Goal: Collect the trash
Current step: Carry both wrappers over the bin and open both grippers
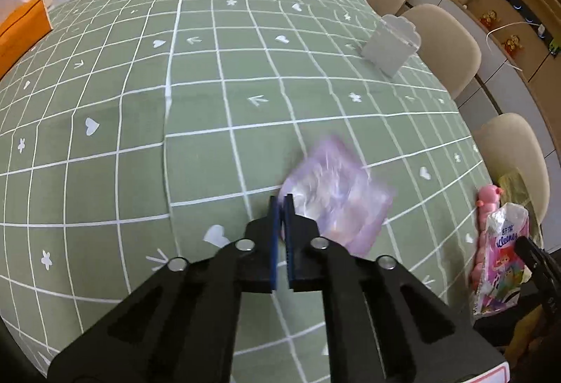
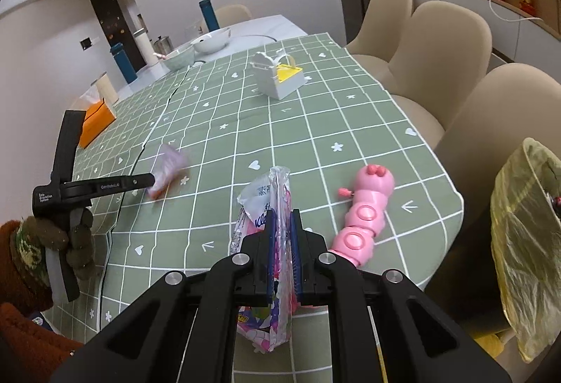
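Note:
My left gripper [image 1: 282, 199] is shut on the corner of a crumpled purple plastic wrapper [image 1: 336, 197], blurred by motion, just above the green checked tablecloth [image 1: 140, 102]. The right wrist view shows that left gripper [image 2: 152, 179] and the wrapper [image 2: 168, 165] at the left. My right gripper [image 2: 282, 214] is shut on an empty pink Kleenex tissue packet [image 2: 263, 197], held upright above the table's near edge. The packet also shows at the right edge of the left wrist view [image 1: 501, 257]. A bin lined with a yellow bag [image 2: 526, 225] stands off the table at the right.
A pink caterpillar toy [image 2: 364, 218] lies right of the packet. A small white and yellow desktop bin [image 2: 278, 74] stands mid-table. An orange box [image 2: 94, 123] lies at the left; bowls [image 2: 210, 39] and bottles stand at the far end. Beige chairs [image 2: 438, 43] line the right side.

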Motion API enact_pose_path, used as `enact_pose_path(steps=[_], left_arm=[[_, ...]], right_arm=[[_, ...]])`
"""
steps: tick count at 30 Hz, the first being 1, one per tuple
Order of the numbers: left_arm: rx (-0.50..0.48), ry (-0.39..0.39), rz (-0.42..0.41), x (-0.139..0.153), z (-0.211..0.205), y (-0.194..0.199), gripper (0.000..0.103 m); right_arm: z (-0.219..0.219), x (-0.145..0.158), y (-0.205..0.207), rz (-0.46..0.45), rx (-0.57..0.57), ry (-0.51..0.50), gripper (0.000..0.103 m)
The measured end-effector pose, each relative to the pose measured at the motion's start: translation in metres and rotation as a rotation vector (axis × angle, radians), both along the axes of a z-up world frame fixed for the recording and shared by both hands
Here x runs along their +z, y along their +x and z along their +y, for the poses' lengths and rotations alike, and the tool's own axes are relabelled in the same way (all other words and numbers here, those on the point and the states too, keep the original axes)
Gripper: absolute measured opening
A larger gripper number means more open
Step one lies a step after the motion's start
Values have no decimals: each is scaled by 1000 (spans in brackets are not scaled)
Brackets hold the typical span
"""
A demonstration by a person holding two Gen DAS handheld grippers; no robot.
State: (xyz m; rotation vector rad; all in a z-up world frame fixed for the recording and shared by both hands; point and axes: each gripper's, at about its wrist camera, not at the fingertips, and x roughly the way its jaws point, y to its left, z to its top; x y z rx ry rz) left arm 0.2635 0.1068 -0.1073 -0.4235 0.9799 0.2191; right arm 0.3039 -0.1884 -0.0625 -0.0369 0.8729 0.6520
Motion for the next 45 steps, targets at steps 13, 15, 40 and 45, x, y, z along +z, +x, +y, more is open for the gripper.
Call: enact_pose_path(steps=[13, 15, 40, 45], left_arm=[[-135, 23, -241, 111, -43, 6, 1], [-171, 28, -276, 129, -60, 11, 1], [-752, -27, -380, 181, -341, 129, 1], [-813, -45, -319, 146, -379, 155, 1]], right_arm=[[-44, 41, -3, -119, -68, 62, 10], [-58, 52, -5, -152, -88, 71, 10], [-295, 117, 0, -307, -617, 23, 10], [-315, 104, 8, -267, -679, 4, 10]])
